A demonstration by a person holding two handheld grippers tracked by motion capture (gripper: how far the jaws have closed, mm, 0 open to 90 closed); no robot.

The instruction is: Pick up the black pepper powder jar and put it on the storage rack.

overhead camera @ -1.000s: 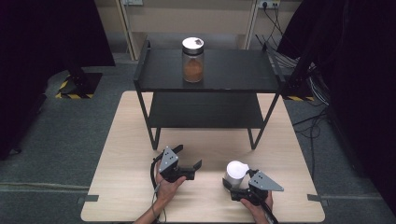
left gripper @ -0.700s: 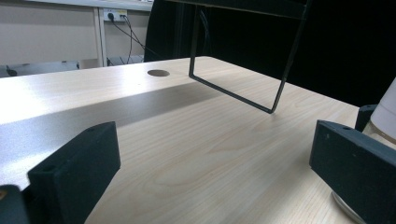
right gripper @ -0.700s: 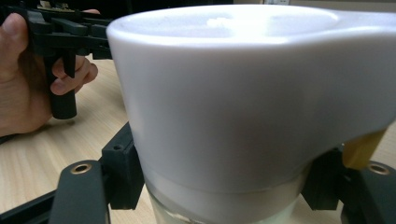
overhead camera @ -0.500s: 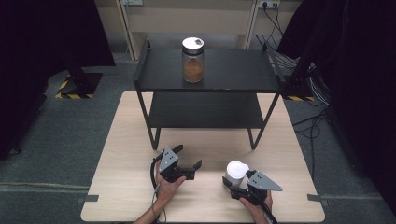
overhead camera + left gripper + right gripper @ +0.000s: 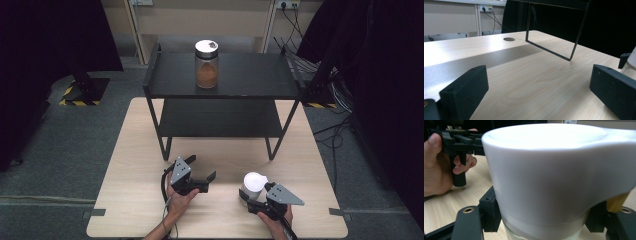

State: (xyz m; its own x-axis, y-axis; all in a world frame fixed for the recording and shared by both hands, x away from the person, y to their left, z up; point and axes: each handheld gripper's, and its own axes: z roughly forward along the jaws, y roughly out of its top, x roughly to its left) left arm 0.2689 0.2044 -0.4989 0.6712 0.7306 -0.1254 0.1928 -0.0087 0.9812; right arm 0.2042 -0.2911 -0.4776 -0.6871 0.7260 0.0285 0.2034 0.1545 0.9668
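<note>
step in hand, as i judge it: the grasp on the white-lidded glass jar (image 5: 253, 185), which stands on the pale wooden table (image 5: 130, 200) near its front edge, right of centre. my right gripper (image 5: 248, 199) has its black jaws set on either side of the jar just under the white lid; in the right gripper view the jar (image 5: 554, 177) sits between them with the pads touching or very nearly touching the glass, so i read it as clamped on the jar, though i cannot tell how firm the squeeze is. whether the base has left the table i cannot tell.

my left gripper (image 5: 202, 176) rests low over the table, left of the jar and apart from it, jaws spread wide with nothing between them; in its own view there is bare wood and a leg of the black metal two-tier shelf (image 5: 220, 82). a second jar with brown contents (image 5: 206, 64) stands on the shelf's top tier.

next move, my guess: lift straight up, keep the jar upright, then carry forward toward the shelf; the low grip under a wide lid means a tilt could let it slip.

against the frame a second ago: jar and right gripper have shifted slightly nearer the person; left gripper and shelf jar unchanged.
</note>
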